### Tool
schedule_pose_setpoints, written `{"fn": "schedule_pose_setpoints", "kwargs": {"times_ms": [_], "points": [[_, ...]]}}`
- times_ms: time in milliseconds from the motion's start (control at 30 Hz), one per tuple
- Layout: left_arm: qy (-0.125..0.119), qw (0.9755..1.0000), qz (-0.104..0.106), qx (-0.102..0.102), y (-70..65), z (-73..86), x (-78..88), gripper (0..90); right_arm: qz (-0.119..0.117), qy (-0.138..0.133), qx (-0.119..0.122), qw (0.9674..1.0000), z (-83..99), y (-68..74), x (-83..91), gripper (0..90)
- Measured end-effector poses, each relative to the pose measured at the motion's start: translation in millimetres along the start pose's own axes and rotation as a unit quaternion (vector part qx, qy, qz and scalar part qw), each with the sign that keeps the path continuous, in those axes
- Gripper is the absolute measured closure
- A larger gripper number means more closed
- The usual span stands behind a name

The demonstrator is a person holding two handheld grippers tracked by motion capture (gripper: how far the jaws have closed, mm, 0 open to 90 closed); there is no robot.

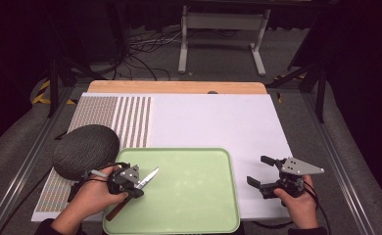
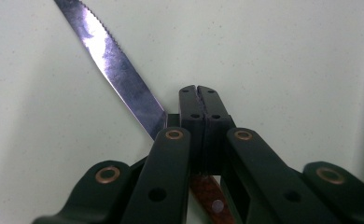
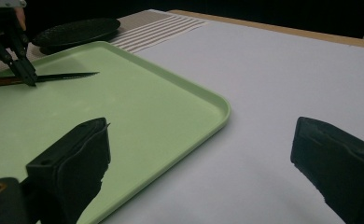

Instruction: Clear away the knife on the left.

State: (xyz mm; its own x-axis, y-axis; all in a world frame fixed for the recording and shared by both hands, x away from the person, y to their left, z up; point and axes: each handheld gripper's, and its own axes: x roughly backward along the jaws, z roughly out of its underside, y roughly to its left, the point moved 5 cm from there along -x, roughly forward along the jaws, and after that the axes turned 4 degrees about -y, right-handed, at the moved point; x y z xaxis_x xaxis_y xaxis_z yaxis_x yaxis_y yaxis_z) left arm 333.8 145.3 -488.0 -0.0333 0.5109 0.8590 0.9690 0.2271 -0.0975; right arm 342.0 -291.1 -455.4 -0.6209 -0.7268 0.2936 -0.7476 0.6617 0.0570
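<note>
Your left gripper (image 1: 136, 186) fingers clamp the knife (image 1: 146, 178) at its handle, steadying it over the tray (image 1: 199, 196); your right gripper (image 1: 263, 176) waits open-fingered on the surface.

My table (image 1: 213, 122) is brightly lit from above, the room behind dark; glare streaks the knife (image 2: 119, 74) blade, and my near jaws blur softly.
</note>
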Motion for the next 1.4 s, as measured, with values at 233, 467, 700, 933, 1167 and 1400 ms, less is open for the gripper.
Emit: {"fn": "schedule_pose_setpoints", "kwargs": {"times_ms": [233,467,700,933,1167,1400], "points": [[0.0,1.0,-0.005,0.006,1.8,4.3,2.7,90.0,0.0,0.002,0.002,1.0,0.5,-0.1,-0.6,5.3],[-0.002,0.9999,-0.01,0.012,3.0,8.8,5.4,90.0,0.0,0.002,0.002,1.0,0.5,-0.2,-0.7,5.3],[-0.002,0.9997,-0.012,0.021,3.6,14.2,8.5,90.0,0.0,0.003,0.002,1.0,0.6,-0.3,-0.8,5.3],[0.001,0.9996,-0.012,0.025,4.3,16.1,10.0,90.0,-0.001,0.004,0.001,1.0,0.9,0.1,-1.3,5.3],[0.003,0.9995,-0.013,0.03,4.5,17.6,11.0,90.0,-0.001,0.005,0.0,1.0,1.2,0.0,-1.3,5.3],[0.007,0.9992,-0.01,0.038,4.6,20.7,13.0,90.0,-0.001,0.006,0.0,1.0,1.7,-0.4,-1.6,5.3]]}}
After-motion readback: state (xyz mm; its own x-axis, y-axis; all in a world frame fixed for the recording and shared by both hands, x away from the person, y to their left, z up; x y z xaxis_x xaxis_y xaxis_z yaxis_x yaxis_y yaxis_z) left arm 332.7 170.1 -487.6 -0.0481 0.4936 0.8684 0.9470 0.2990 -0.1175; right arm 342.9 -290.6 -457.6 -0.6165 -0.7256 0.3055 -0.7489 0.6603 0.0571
